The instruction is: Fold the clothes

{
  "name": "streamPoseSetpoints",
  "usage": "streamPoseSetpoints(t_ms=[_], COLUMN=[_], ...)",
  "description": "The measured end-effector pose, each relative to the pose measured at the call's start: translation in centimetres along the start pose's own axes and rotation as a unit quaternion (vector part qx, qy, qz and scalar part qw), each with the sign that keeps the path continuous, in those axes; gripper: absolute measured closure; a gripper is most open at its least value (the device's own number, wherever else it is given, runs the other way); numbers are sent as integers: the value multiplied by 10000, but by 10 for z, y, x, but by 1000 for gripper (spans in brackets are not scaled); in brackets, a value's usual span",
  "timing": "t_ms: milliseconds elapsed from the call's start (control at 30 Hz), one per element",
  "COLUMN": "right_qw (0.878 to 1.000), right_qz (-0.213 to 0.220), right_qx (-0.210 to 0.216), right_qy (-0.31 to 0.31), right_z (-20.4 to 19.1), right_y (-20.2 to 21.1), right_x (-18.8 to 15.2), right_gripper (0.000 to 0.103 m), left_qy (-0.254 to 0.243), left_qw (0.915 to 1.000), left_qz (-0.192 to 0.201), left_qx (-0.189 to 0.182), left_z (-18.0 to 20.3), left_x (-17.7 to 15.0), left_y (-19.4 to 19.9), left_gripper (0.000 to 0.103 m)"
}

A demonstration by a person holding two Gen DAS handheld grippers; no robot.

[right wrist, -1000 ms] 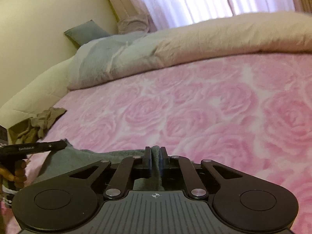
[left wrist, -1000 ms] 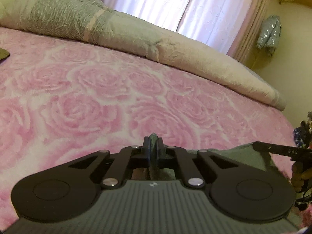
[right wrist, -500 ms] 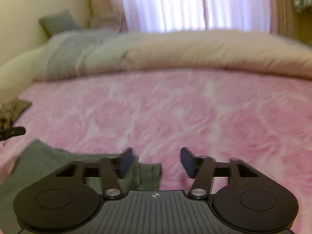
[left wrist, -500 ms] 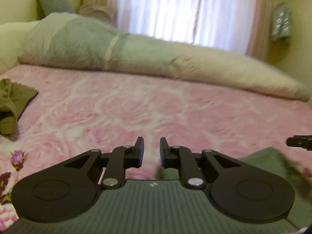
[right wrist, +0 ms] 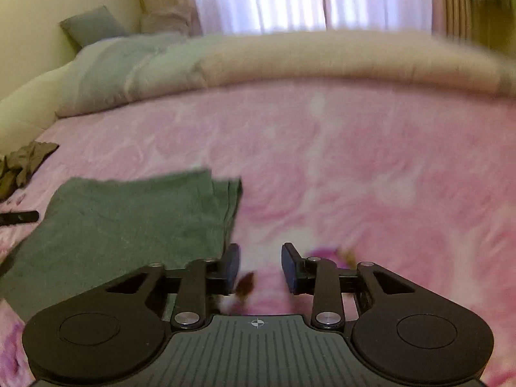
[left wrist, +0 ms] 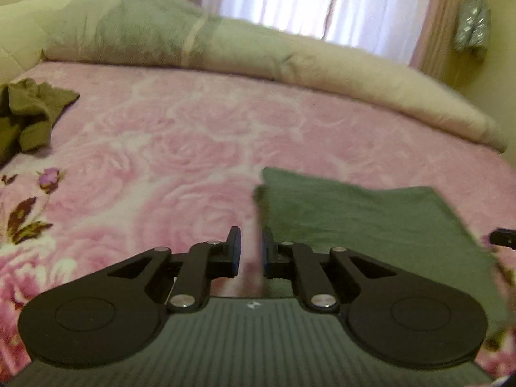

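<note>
Left gripper (left wrist: 250,251): your jaws are closing, nothing between them.
Right gripper (right wrist: 260,266): jaws apart and closing, empty too.
Green garment (left wrist: 361,222): folded flat on the pink rose blanket (left wrist: 193,135) (near edge of the bed), between your two grippers.
Olive clothes (left wrist: 29,113): crumpled at the blanket's left edge.

folded green garment (left wrist: 364,216) lies flat on pink rose blanket (left wrist: 200,135).

Pink rose-patterned bed (left wrist: 200,135), folded green cloth (left wrist: 354,216) lying flat, crumpled olive garment (left wrist: 35,106), rolled duvet (left wrist: 225,48) behind
</note>
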State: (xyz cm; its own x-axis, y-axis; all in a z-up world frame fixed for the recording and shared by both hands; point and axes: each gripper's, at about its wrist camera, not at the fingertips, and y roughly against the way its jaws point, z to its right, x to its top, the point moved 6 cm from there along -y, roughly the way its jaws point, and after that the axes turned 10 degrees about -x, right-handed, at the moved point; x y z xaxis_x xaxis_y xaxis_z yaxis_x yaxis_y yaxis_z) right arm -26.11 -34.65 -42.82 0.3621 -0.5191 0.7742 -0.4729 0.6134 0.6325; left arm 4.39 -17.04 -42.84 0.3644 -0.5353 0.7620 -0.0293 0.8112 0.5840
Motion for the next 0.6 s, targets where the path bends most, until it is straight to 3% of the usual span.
streamPoseSetpoints(t_ms=[133,233,333,467,567,600], right_qw=[9969,9951,9972,9981,9979,9971], right_qz=[158,-194,-550,-583,-548,-567], right_qx=[761,824,199,-175,50,196], right_qy=[154,502,458,-11,-339,-462], right_z=[-35,-60,-51,-28,-23,-25], right_y=[33,32,26,49,71,77], right_x=[-11,-41,-62,-60,-56,-55], right_gripper=[70,70,67,67,65,52], left_qy=[-134,-120,56,169,154,175], left_qw=[9984,9986,9987,9966,9936,9932], left_qz=[-134,-442,-504,-574,-634,-651], left_qx=[-535,-274,17,561,920,954], left_z=[36,39,36,38,54,60], left_x=[-20,-44,-57,-55,-57,-60], left_y=[15,9,18,47,70,76], left_gripper=[94,92,93,93,82,79])
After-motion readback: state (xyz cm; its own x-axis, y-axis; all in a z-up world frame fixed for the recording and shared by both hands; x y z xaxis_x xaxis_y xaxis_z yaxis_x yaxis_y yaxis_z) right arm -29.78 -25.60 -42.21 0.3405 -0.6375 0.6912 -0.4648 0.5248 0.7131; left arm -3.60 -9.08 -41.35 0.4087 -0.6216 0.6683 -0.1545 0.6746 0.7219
